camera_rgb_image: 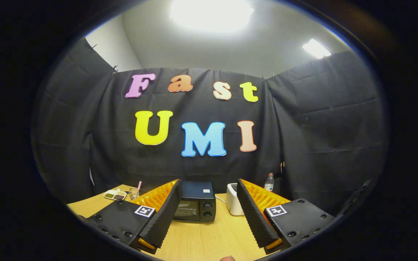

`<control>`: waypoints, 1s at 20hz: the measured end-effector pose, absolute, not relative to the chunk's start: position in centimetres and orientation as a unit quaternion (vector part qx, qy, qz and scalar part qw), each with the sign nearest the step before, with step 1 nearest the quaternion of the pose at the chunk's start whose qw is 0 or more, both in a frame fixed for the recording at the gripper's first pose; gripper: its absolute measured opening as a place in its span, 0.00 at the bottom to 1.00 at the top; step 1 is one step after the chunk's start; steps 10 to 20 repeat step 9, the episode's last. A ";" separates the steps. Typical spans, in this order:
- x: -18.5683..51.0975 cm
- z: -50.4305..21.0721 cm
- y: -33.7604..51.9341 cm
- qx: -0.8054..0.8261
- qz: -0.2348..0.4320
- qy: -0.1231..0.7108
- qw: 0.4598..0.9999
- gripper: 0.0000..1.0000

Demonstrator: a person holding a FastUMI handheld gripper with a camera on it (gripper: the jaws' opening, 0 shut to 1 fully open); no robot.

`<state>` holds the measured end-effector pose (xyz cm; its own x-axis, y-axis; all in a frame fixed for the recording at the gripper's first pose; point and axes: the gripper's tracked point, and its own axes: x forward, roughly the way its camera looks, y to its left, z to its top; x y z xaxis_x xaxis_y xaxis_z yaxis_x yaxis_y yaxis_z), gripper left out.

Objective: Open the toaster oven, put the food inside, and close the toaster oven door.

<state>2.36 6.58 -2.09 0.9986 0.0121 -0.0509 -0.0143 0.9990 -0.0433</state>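
Note:
A small black toaster oven (196, 205) stands on the wooden table (209, 239), well beyond my fingers and slightly nearer the left one. Its glass door is shut, with two knobs down its right side. My gripper (209, 185) is open, held above the table with nothing between the fingers. A small plate (115, 195) with bits of food lies at the far left of the table, beyond the left finger (163, 214).
A white toaster (233, 203) stands just right of the oven, partly behind the right finger. A water bottle (269, 182) stands at the back right. A small wire holder (134, 193) with a pink stick sits next to the plate.

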 end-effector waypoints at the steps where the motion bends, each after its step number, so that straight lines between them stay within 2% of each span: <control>1: 2.3 -2.0 6.6 -0.023 0.006 0.024 0.999 0.95; 20: 3.1 -1.8 7.1 -0.018 0.005 0.021 1.000 0.96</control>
